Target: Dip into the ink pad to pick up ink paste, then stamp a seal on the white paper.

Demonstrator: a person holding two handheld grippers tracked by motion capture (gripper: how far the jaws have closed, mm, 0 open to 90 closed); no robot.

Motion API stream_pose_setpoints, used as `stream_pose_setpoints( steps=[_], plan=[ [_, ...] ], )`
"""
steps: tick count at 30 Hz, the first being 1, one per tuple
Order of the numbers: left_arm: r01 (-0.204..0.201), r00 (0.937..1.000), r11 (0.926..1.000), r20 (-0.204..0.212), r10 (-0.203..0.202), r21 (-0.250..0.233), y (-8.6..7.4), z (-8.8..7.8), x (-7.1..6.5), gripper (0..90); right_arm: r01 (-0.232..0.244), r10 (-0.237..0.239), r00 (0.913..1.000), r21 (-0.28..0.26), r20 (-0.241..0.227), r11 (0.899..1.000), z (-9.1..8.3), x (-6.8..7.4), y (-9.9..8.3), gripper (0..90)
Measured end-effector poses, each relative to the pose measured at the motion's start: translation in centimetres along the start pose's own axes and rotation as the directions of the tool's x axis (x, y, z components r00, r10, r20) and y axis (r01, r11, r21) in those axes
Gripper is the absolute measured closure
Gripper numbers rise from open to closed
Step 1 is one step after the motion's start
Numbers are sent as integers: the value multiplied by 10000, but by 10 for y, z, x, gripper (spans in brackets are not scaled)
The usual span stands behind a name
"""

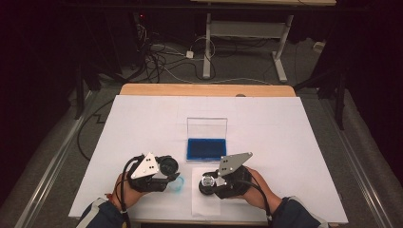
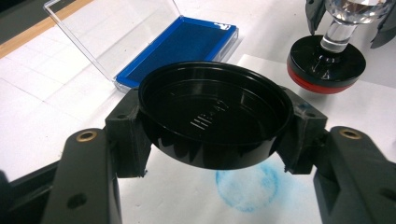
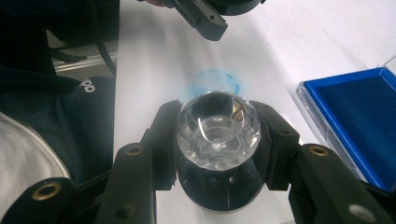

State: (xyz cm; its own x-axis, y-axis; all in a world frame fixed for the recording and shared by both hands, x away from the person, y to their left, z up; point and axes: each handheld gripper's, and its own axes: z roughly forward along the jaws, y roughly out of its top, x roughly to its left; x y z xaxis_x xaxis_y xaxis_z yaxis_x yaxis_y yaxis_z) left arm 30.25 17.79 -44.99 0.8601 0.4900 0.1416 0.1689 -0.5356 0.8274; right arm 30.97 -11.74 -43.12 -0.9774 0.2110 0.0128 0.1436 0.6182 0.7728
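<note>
The left gripper (image 1: pixel 172 175) has its fingers (image 2: pixel 128 135) clenched on a round black stamp cap (image 2: pixel 212 119), held hollow side up above a blue round stamp print (image 2: pixel 247 186) on the sheet of paper (image 1: pixel 202 202). The right gripper (image 1: pixel 209 183) grasps the clear faceted knob (image 3: pixel 218 128) of the stamp (image 2: pixel 326 63), whose black base with its red rim sits on the paper, just right of the print. Behind them on the bench (image 1: pixel 285 142) lies an open blue ink pad (image 1: pixel 206 148) with its clear lid raised
</note>
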Motion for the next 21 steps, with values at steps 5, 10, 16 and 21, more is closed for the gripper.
stream_pose_setpoints(
  steps=[5, 10, 16, 21],
  plan=[
    [8, 10000, 10000, 10, -8, -23, 0, 0, 2, 360, 18, -18, 10000, -3, -34, 10000, 1, 0, 0, 569],
    [-7, 10000, 10000, -7, 7, 36, -1, 0, 0, 360, -13, 13, 9999, 8, -101, 10000, 4, 0, 0, 568],
    [-35, 10000, 10000, -23, 36, 59, -1, -1, 0, 360, -48, 51, 9999, 219, -130, 9997, 10, 0, -3, 568],
    [-101, 9999, 9999, 3, 101, 76, 0, 0, 0, 360, -83, 87, 9999, 329, -131, 9994, 12, -2, -6, 568]
  ],
)
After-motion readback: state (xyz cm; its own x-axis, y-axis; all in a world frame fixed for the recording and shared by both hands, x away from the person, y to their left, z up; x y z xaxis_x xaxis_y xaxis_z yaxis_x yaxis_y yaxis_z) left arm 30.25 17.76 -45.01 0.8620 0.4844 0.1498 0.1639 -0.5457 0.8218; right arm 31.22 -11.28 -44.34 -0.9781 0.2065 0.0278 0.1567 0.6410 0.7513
